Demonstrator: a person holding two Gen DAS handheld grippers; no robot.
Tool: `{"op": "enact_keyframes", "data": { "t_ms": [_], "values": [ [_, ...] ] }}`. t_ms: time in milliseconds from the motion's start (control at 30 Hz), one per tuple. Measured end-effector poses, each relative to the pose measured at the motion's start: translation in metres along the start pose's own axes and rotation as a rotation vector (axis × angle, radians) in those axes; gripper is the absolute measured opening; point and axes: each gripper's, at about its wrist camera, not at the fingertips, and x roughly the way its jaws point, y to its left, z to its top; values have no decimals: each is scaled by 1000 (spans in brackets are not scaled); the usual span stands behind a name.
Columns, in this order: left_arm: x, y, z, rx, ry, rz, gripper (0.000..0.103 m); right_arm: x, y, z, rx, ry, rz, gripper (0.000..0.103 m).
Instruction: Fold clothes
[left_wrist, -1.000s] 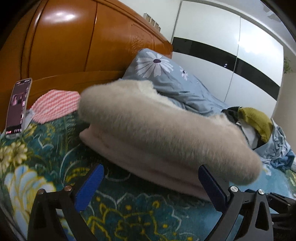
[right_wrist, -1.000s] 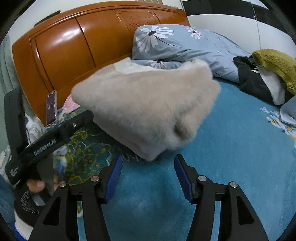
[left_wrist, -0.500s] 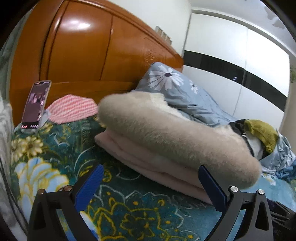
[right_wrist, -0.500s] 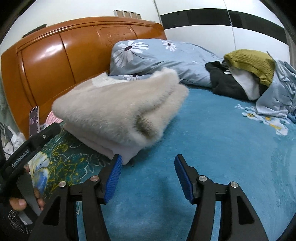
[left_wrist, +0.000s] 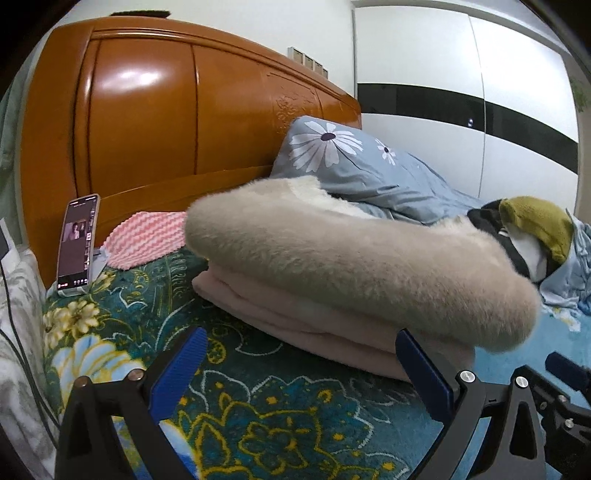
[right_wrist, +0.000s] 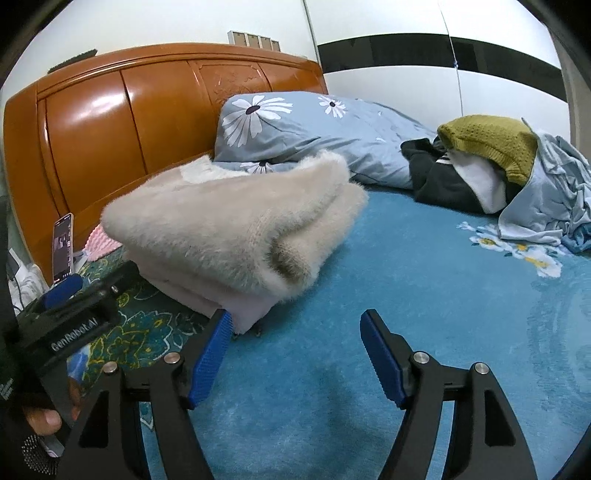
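The bed (right_wrist: 424, 314) carries a folded fluffy cream sweater (right_wrist: 236, 221) stacked on a folded pink garment (left_wrist: 325, 332), near the headboard (left_wrist: 147, 129). Left claw (left_wrist: 299, 365) gapes empty; right claw (right_wrist: 295, 354), just been widening, holds nothing.

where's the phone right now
The phone stands propped against the wooden headboard at the far left of both views, beside the pink knit cloth.
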Motion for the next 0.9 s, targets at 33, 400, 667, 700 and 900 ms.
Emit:
{"op": "enact_keyframes", "data": {
  "t_ms": [33,400,667,700,900],
  "values": [
    [1,1,0,-6,7,-3,103,-1,0,0,-2,-6,0,86],
    [6,11,-2,-64,30,-39,103,-8,-2,-1,9,-39,-9,103],
    [4,3,-1,-24,22,-10,103,-13,3,-2,-12,-64,-19,103],
    [4,3,-1,-23,23,-2,103,-14,4,-2,-15,-69,-21,103],
    [5,10,-2,-71,46,26,103,-16,9,-2,-43,-80,-31,103]
  ]
}}
